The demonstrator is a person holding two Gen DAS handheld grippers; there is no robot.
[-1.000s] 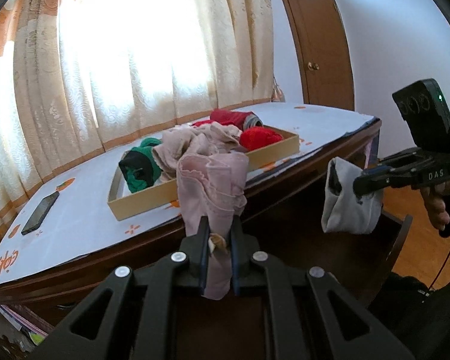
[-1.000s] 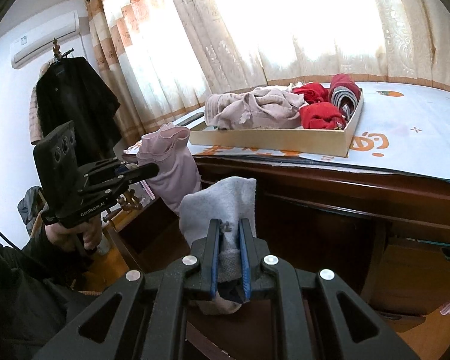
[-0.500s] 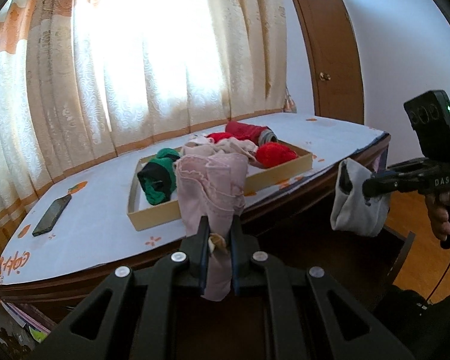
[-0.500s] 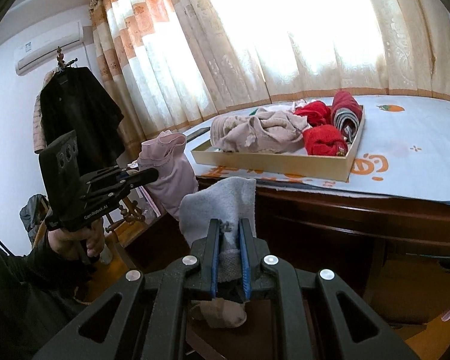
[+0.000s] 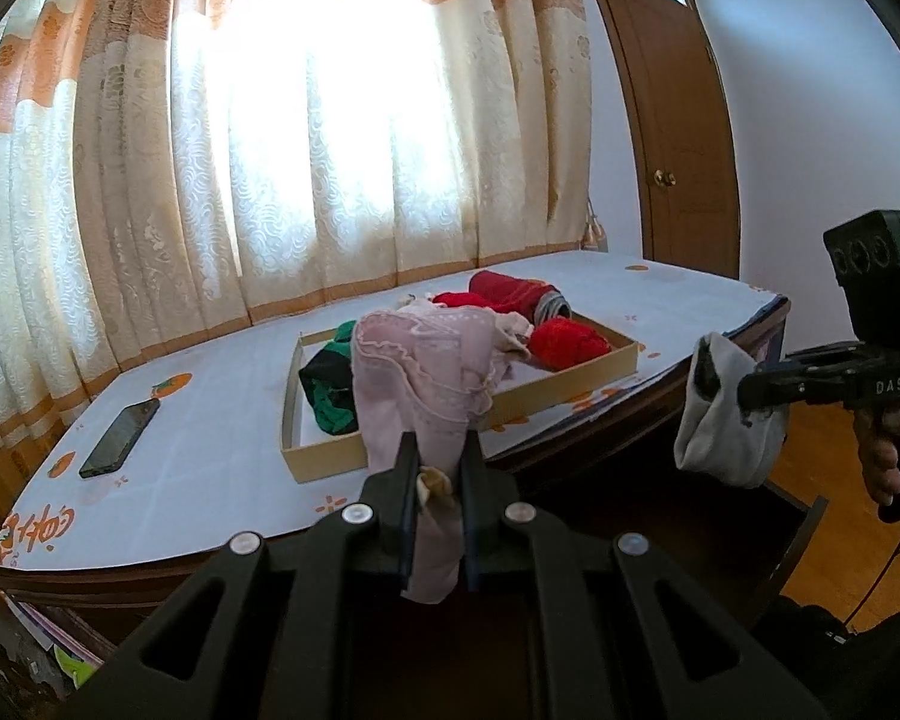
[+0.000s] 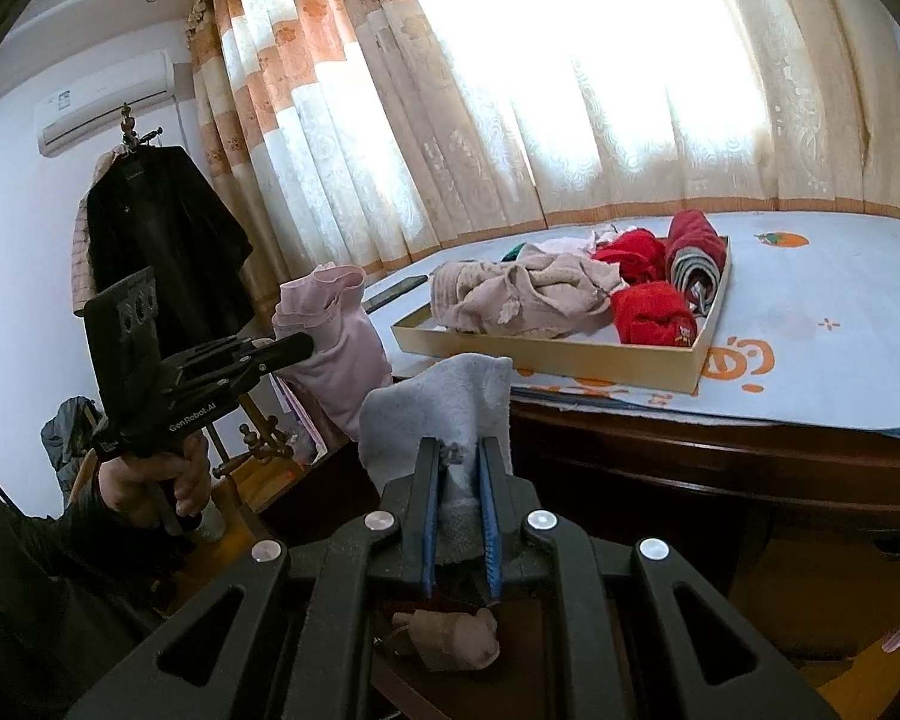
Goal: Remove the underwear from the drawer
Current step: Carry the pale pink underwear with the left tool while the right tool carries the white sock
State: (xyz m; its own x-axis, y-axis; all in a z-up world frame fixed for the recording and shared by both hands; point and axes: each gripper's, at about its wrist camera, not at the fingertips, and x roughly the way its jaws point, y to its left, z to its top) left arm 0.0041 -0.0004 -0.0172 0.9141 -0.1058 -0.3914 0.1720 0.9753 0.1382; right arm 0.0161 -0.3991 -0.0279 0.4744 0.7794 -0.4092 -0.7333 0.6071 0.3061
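Note:
My left gripper [image 5: 437, 468] is shut on pink lace-edged underwear [image 5: 426, 372], which hangs in the air in front of the desk; the right wrist view shows the same pink underwear [image 6: 336, 354] at the left. My right gripper [image 6: 457, 480] is shut on grey underwear [image 6: 444, 408]. In the left wrist view that grey underwear [image 5: 726, 420] hangs at the right, over the open dark drawer [image 5: 804, 516]. A beige piece [image 6: 450, 636] lies low in the drawer under my right gripper.
A shallow cardboard tray [image 5: 570, 387] on the desk holds red, green and beige garments. A black phone [image 5: 120, 432] lies on the white desk cover at the left. A wooden door [image 5: 678, 120] stands at the back right; a coat rack [image 6: 156, 240] stands at the left.
My left gripper has risen a little with the pink underwear, so more of the desk top shows. The right gripper has kept its hold on the grey underwear and barely moved.

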